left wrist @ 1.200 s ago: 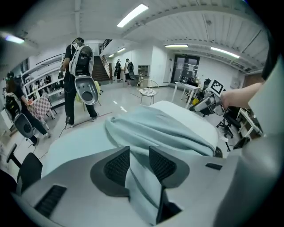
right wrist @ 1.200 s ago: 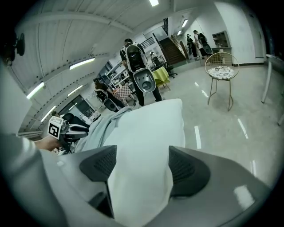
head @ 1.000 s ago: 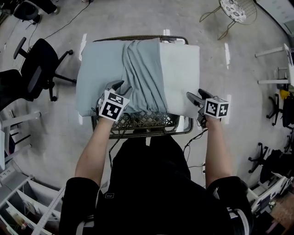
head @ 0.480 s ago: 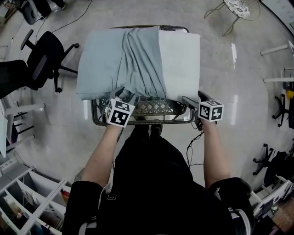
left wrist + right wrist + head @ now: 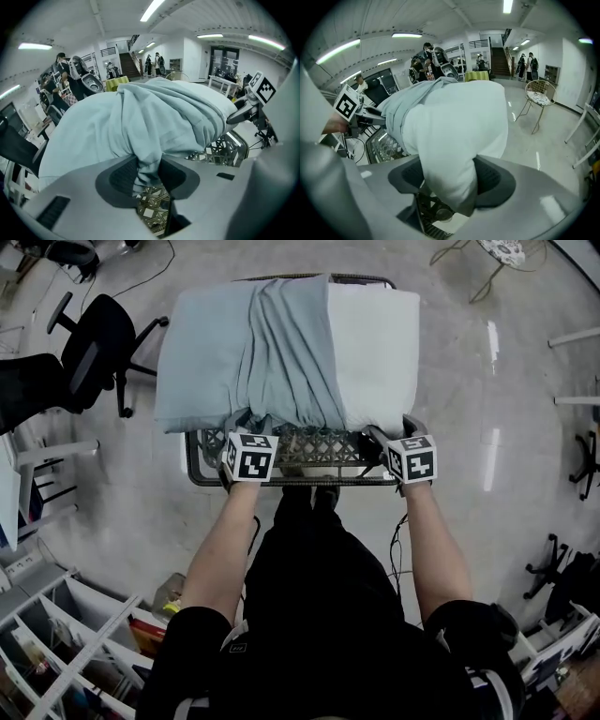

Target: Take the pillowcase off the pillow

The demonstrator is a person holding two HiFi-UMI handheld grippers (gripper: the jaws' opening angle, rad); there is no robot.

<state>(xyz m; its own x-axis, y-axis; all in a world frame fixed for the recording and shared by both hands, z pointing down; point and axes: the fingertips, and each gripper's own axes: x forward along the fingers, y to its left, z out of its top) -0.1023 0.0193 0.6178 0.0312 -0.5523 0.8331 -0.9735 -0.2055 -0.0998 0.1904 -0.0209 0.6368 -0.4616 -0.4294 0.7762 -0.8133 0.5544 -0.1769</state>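
Came down to the near edge of the pillow point(image 5: 375, 343), upper centre of head view. Just closed left gripper point(image 5: 147, 173) on bunched pillowcase point(image 5: 253, 343), right gripper point(image 5: 447, 180) on bare pillow corner. Seemed ready for pulling apart.

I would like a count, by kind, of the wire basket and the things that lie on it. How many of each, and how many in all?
Pillow: 1
Pillowcase: 1
Wire basket: 1
Total: 3
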